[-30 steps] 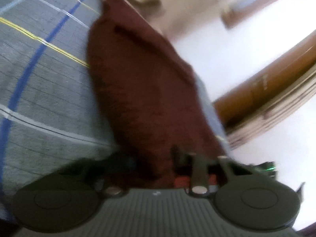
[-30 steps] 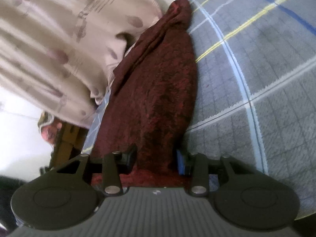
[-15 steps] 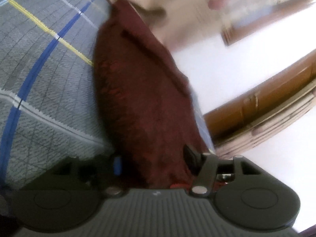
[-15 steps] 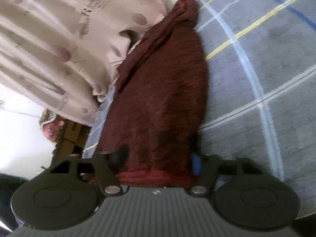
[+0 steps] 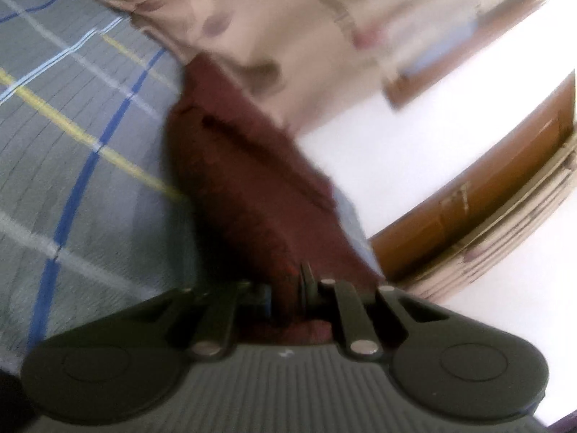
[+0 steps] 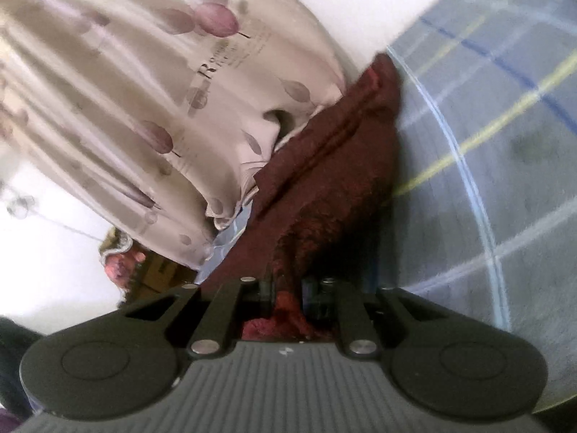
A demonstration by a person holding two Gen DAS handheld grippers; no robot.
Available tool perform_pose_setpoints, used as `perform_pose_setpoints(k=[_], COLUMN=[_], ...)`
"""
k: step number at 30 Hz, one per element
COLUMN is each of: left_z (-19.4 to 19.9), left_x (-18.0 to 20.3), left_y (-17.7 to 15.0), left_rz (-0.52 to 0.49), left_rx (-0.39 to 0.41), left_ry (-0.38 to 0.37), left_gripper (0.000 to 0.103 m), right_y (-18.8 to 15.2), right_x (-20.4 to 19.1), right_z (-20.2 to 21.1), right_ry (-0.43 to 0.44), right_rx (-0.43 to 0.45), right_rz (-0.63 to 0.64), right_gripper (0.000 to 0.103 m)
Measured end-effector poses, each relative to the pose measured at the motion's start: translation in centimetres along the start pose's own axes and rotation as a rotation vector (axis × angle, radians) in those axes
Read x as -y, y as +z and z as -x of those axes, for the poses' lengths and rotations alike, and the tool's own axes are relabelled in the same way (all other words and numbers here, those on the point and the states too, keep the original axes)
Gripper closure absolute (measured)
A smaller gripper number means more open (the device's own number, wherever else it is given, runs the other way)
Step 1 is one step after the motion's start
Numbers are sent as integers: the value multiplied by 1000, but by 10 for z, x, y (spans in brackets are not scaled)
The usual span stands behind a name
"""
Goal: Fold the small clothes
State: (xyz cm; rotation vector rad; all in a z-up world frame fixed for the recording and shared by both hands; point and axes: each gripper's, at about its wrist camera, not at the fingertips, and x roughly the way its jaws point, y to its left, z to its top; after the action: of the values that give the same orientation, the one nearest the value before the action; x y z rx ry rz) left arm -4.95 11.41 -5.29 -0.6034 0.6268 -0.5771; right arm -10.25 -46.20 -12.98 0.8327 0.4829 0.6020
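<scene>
A dark maroon knitted garment (image 5: 245, 195) lies stretched along the edge of a grey plaid bed sheet (image 5: 72, 151). My left gripper (image 5: 286, 294) is shut on one end of it. The same garment (image 6: 335, 187) shows in the right wrist view, where my right gripper (image 6: 288, 296) is shut on its other end, with bunched red fabric between the fingers. The cloth runs away from each gripper towards a beige curtain.
A beige curtain with purple leaf print (image 6: 151, 90) hangs close beside the garment and also shows in the left wrist view (image 5: 288, 29). The plaid sheet (image 6: 487, 144) spreads to the right. A brown wooden bed frame (image 5: 468, 198) and white floor (image 5: 396, 151) lie beyond the bed's edge.
Both grippers have closed from open onto the ends of the maroon garment. Both views have shifted and blurred, and the cloth near the right gripper has bunched up.
</scene>
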Motion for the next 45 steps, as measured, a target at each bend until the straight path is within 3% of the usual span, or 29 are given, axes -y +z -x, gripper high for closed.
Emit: perform_pose_setpoints(k=[6,16,22,26,28,29,30,32,33,35,37,38,39,40,41,42,43,44,45], left_z=[-1,17,20,17,15,14,13,10,7,-6,-20,-26,-33,-40,-47,-52,-54,-53,-49], left_x=[-14,-2,-12,-16,-22,-22,-22,-22,-23,-25,-26,-25,-22,-20,-19,-20,-20,-20,-18], left_y=[-12,-14,-21,-13,-8,-6,-4,-2,0,4,5,4,4,3,1,-1,-4,-5,-6], left_rz=[16,-7,12,-20,-2,-15,-27,-26,-29,-13,1,-11,-21,-30,-32,-37,-48,-60,-69], left_rx=[-3,46,40,11,-5,-8,-8,5,4,-49,-84,-94,-114,-132,-157,-167,-162,-154,-136], left_ry=[20,-23,-37,-7,15,28,38,65,51,34,4,-37,-49,-48,-38,-10,0,4,8], left_gripper=[90,90,91,90,79,59,28,5,5,5,5,7,25,45,80,90,91,92,92], right_y=[-18,-16,-27,-22,-20,-19,-18,-15,-15,-14,-12,-12,-11,-10,-11,-13,-15,-18,-21], right_x=[25,9,15,14,13,15,16,21,26,34,38,40,41,42,41,39,40,42,42], right_z=[-10,-1,4,2,-1,-2,-2,-3,-3,-4,-8,-10,-13,-19,-24,-30,-36,-41,-42], right_ry=[-33,32,49,35,28,28,15,-5,5,10,-12,-3,10,11,-1,-20,-21,-24,-34], right_rx=[-35,-3,11,-3,-29,-36,-37,-39,-44,-31,-33,-31,-30,-41,-52,-67,-92,-111,-102], right_rz=[-79,-50,-87,-51,-49,-60,-55,-71,-93,-124,-130,-142,-151,-149,-141,-131,-134,-145,-140], right_gripper=[85,85,85,85,85,84,81,72,56,33,30,30,29,30,30,48,61,87,86])
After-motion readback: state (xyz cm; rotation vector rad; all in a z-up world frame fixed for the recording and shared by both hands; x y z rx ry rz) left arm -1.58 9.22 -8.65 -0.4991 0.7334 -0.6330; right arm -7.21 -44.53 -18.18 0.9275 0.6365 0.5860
